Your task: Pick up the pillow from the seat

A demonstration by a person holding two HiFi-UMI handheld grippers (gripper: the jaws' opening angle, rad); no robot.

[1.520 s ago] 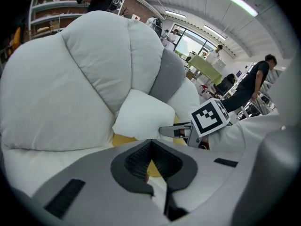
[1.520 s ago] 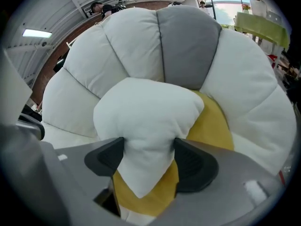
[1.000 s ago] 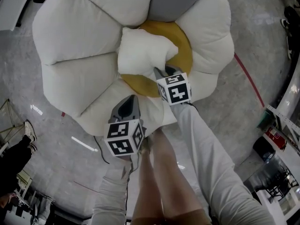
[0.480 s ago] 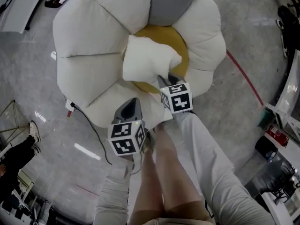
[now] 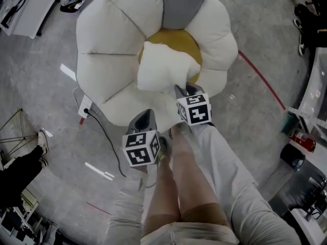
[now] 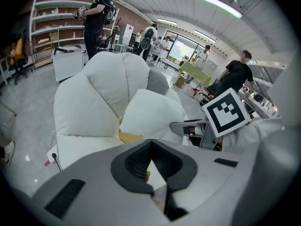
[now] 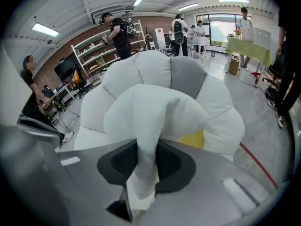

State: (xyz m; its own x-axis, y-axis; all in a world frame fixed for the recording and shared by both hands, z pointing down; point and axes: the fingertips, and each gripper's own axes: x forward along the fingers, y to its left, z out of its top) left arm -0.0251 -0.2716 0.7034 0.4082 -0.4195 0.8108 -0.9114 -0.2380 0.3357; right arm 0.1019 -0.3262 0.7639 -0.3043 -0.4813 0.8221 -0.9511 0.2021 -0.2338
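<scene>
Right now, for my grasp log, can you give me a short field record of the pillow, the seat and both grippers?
Pillow: white, bunched, over the seat's yellow centre; whether fully clear of it cannot be told
Seat: flower-shaped, white petals, one grey petal
Right gripper: shut on a pinched corner of the pillow
Left gripper: jaws together, nothing between them, apart from the pillow
Floor: grey, red line right of the seat
</scene>
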